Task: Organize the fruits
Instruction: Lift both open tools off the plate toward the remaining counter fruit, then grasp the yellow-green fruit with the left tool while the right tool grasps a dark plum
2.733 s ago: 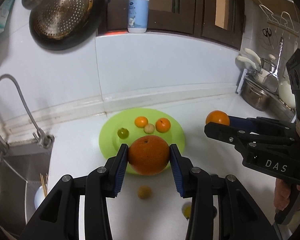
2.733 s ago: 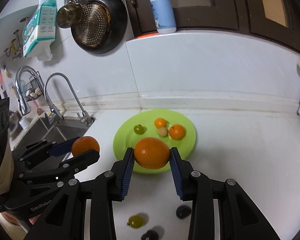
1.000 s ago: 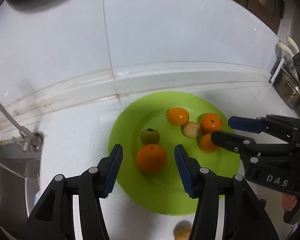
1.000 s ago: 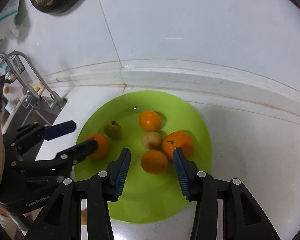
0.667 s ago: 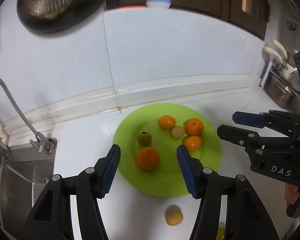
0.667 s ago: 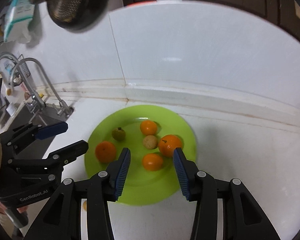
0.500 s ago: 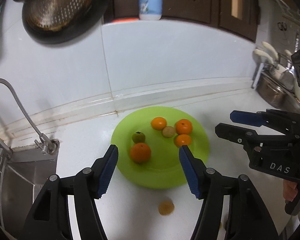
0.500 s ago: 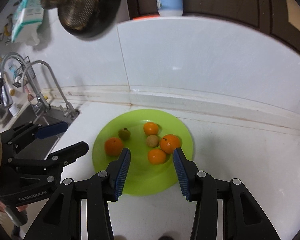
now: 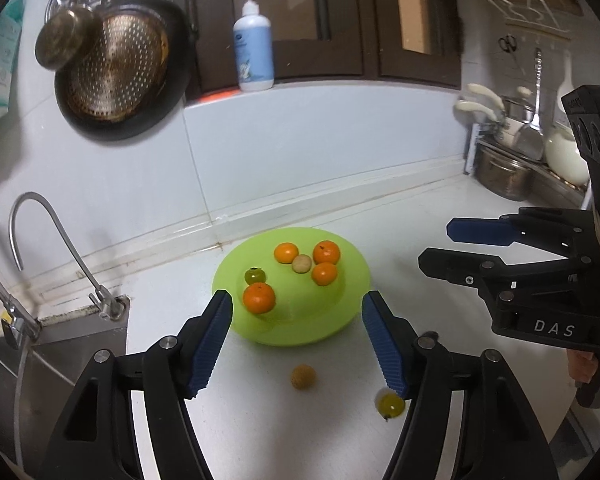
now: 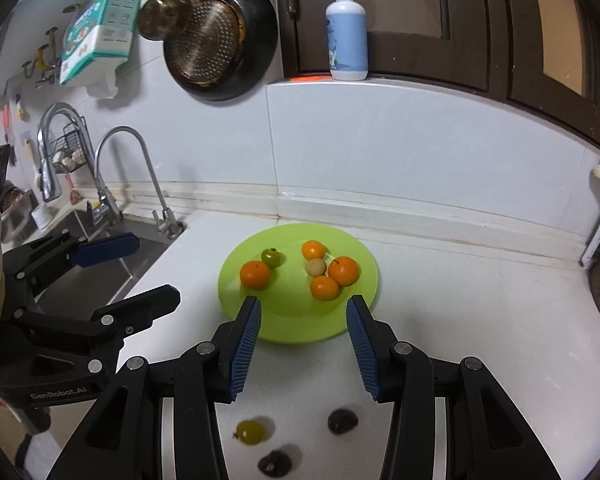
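A lime-green plate (image 9: 332, 320) on the white counter holds several oranges, among them one at the front left (image 9: 259, 298), plus a small green fruit (image 9: 254, 276) and a small tan fruit (image 9: 301, 263). My left gripper (image 9: 296, 320) hovers short of the plate, its jaws opening with nothing between them. My right gripper (image 10: 303, 316) stands open and empty just before the plate (image 10: 360, 252). Loose on the counter nearer me lie a tan fruit (image 9: 302, 377), a yellow-green fruit (image 10: 249, 432) and two dark fruits (image 10: 342, 421).
A sink with a curved faucet (image 9: 40, 240) sits to the left. A steel pot and utensils (image 9: 504, 172) stand at the right. A pan (image 10: 216, 40) hangs on the wall, and a soap bottle (image 10: 346, 36) stands on the ledge.
Both grippers have let their oranges go onto the plate, then pulled back and risen from it. The left jaws have spread wider. The loose fruits on the counter have come into view.
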